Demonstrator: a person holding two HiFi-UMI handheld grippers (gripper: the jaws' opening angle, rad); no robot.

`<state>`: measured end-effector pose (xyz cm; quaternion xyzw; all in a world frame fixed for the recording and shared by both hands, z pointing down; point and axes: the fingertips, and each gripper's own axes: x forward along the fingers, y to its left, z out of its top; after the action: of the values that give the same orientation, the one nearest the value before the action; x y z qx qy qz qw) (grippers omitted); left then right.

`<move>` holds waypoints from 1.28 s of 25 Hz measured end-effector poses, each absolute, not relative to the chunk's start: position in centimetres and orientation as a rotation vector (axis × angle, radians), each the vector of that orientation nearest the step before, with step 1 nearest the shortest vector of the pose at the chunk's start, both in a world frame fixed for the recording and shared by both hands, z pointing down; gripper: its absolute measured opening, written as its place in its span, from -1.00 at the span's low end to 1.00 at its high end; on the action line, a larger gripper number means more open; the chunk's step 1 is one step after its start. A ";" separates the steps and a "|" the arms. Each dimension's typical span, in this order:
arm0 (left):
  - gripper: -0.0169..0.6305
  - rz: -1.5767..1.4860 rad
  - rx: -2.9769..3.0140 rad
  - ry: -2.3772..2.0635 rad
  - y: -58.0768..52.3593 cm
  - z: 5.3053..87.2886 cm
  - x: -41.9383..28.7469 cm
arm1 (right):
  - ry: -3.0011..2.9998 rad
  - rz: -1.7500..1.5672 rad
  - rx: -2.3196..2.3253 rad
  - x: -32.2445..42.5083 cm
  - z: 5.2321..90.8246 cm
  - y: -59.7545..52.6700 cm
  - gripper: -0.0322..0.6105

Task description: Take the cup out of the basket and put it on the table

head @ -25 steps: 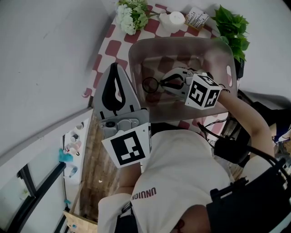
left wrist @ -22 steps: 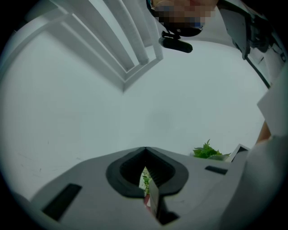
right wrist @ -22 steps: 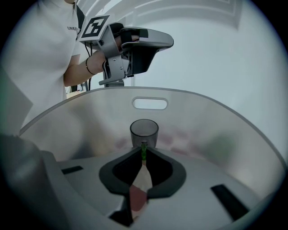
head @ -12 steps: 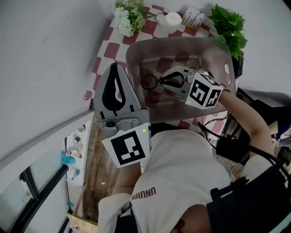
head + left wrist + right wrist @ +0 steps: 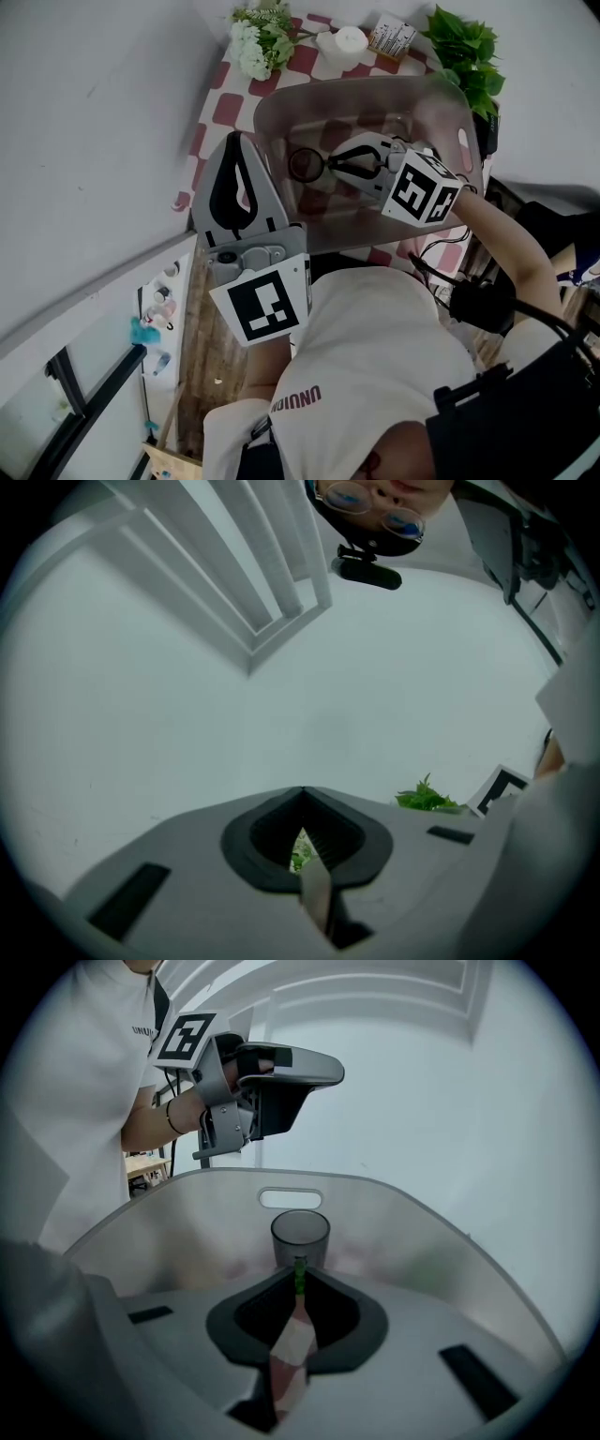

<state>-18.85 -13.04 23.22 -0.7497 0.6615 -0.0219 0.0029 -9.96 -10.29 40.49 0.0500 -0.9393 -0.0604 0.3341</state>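
2 grippers are in play, and I am judging this to be the reach step. The cup point(image 5: 300, 1234) is standing upright inside the basket point(image 5: 427, 1241), neither gripped nor lifted.

I am holding the right gripper point(image 5: 300, 1269) down inside the basket. Its jaws are pressed together, with only a thin slit showing between them and nothing pinched there. In the right gripper view the cup is sitting just beyond the tips, on their far side, close to the basket wall that carries the handle slot point(image 5: 291, 1199). In the head view it is lying just left of those tips, in the left part of the basket. I cannot tell whether the tips are touching it.

I am holding the left gripper point(image 5: 302, 803) outside the basket, on its left. Its jaws are also closed on nothing and are pointing at a blank wall.

As I judge it, the next move is calling for the right jaws to spread wide enough to take the cup's rim or body. They would then need to advance, close, and raise the cup above the basket rim. From there it would be going to a bare patch of the checkered table point(image 5: 214, 111).
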 end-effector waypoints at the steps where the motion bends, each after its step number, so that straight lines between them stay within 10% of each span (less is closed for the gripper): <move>1: -0.91 -0.069 -2.352 2.072 -13.0 23.2 -18.8 | -2.454 -0.160 0.139 -9.9 40.3 -10.3 -0.76; 32: -0.91 -0.067 -2.422 1.959 -12.9 22.5 -15.4 | -2.521 -0.186 0.364 -6.9 36.0 -10.9 -0.76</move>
<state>-15.38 -12.85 22.48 -0.7773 0.6287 -0.0215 0.0127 -6.91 -10.90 36.00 0.1365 -0.9448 -0.0696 0.2896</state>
